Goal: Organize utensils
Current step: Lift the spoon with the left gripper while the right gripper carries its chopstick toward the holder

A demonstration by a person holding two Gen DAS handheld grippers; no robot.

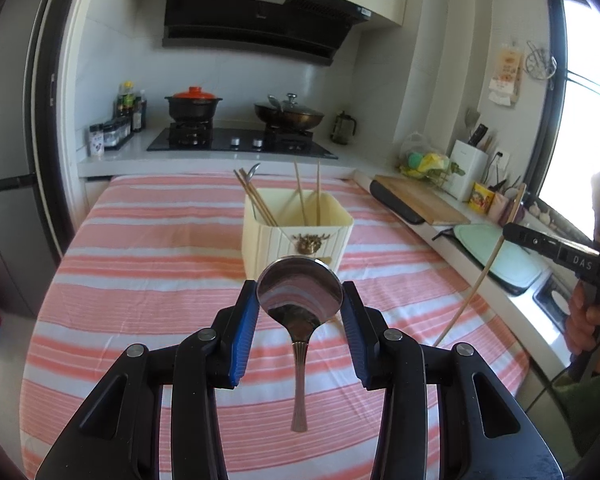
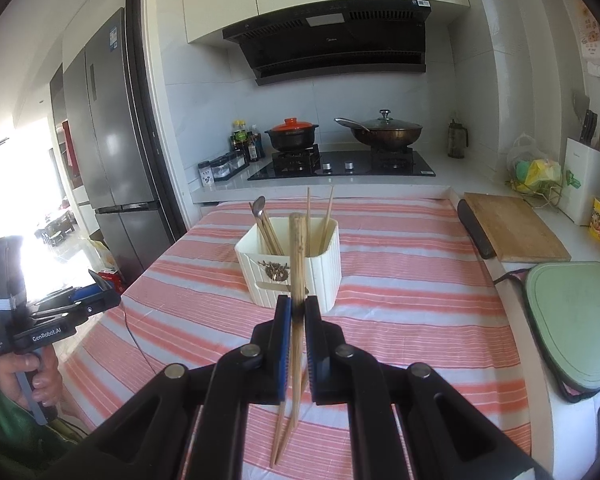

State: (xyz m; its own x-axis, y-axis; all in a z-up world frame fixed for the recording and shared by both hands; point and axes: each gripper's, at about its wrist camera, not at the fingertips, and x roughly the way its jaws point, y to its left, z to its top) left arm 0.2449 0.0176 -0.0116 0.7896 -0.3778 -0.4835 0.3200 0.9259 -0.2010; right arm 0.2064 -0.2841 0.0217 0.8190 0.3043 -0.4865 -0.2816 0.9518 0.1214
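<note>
Holder [image 2: 288, 268]: chopsticks and one spoon already inside. Your left gripper [image 1: 300, 296] clamps a spoon [image 1: 300, 292], your right gripper [image 2: 298, 312] a chopstick pair [image 2: 296, 280]; both remain outstanding.

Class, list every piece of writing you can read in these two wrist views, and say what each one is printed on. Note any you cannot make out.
"DAS" – on the black body of the right gripper, seen from the left wrist view.
"GenRobot.AI" – on the side of the left gripper, seen from the right wrist view.
Range hood: a brand mark at its middle, too small to read.
Fridge sticker, wall poster, yellow cup: print too blurred to read.
</note>
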